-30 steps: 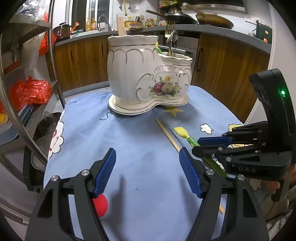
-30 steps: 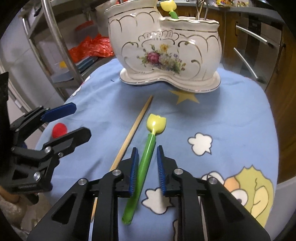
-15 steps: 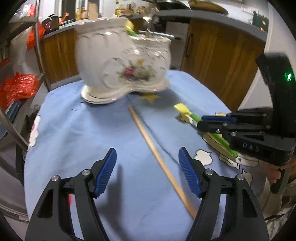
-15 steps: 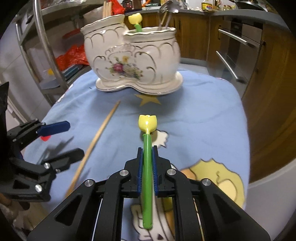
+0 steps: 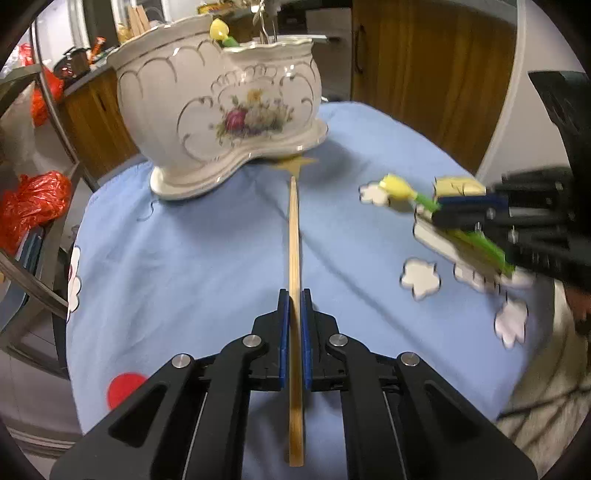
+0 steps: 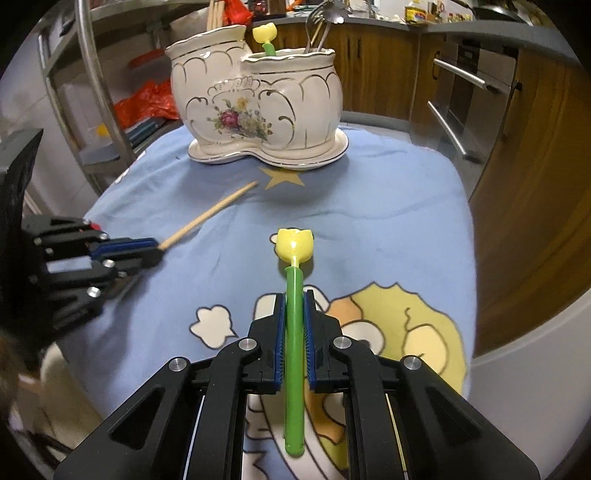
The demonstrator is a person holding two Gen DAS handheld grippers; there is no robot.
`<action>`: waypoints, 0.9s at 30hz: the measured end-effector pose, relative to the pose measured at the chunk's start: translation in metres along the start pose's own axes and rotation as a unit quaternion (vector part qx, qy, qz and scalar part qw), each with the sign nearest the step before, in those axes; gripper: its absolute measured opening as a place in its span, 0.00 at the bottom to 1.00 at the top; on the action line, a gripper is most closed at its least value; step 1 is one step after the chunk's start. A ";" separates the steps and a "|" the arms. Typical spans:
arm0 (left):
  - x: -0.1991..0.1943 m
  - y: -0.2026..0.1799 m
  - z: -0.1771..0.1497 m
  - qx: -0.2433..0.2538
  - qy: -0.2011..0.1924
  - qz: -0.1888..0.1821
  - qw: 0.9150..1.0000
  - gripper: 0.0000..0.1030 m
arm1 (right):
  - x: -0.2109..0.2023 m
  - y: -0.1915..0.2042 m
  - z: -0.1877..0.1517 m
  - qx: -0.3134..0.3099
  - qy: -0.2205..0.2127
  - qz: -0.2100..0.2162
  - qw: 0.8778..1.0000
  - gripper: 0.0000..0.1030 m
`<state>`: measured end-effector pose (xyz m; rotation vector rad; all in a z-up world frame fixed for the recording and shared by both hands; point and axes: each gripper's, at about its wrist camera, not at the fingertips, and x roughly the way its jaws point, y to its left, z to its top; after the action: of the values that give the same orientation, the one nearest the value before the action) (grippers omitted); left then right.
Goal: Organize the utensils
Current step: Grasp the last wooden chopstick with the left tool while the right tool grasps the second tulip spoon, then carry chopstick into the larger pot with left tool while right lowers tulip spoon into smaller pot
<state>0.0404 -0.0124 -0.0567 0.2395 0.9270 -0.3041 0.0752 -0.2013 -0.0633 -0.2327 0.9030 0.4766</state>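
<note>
My left gripper (image 5: 294, 295) is shut on a wooden chopstick (image 5: 294, 240) that lies on the blue cloth, its tip toward the holder. The same chopstick (image 6: 210, 213) runs out of that gripper (image 6: 157, 249) in the right wrist view. My right gripper (image 6: 294, 299) is shut on the green handle of a spoon with a yellow tulip end (image 6: 294, 245), held above the cloth; it shows blurred at the right as the spoon (image 5: 399, 186) in the left wrist view. A white flowered ceramic holder (image 6: 258, 107) (image 5: 218, 107) stands at the back, with another tulip spoon (image 6: 266, 35) and metal cutlery (image 6: 321, 22) in it.
The blue cartoon tablecloth (image 6: 388, 206) covers a round table. A metal rack with red bags (image 5: 29, 206) stands left. Wooden cabinets and oven handles (image 6: 450, 110) are behind and to the right. A red dot (image 5: 123, 384) shows on the cloth near the left edge.
My left gripper swung over the chopstick and shut on it. My right gripper, first astride the green spoon on the cloth, clamped it and lifted it off the cloth.
</note>
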 end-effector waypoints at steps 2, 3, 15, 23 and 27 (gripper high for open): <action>-0.004 0.005 -0.004 0.005 0.013 0.001 1.000 0.06 | 0.002 -0.001 -0.001 -0.010 0.012 -0.003 1.000 0.11; -0.005 0.007 -0.004 0.004 0.016 0.001 1.000 0.06 | 0.003 0.000 -0.001 -0.017 0.018 -0.005 1.000 0.11; 0.008 0.014 0.004 -0.033 -0.012 -0.002 0.999 0.11 | 0.012 -0.001 0.004 -0.014 0.018 0.012 1.000 0.11; -0.008 0.024 0.005 -0.033 -0.065 -0.013 0.997 0.06 | -0.005 -0.001 0.013 -0.007 -0.038 0.026 0.999 0.10; -0.035 0.034 0.013 -0.038 -0.129 -0.014 0.991 0.06 | -0.025 0.000 0.028 -0.007 -0.092 0.037 0.995 0.10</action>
<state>0.0426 0.0206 -0.0181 0.1136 0.6858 -0.3177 0.0810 -0.1977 -0.0266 -0.1660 0.7291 0.5646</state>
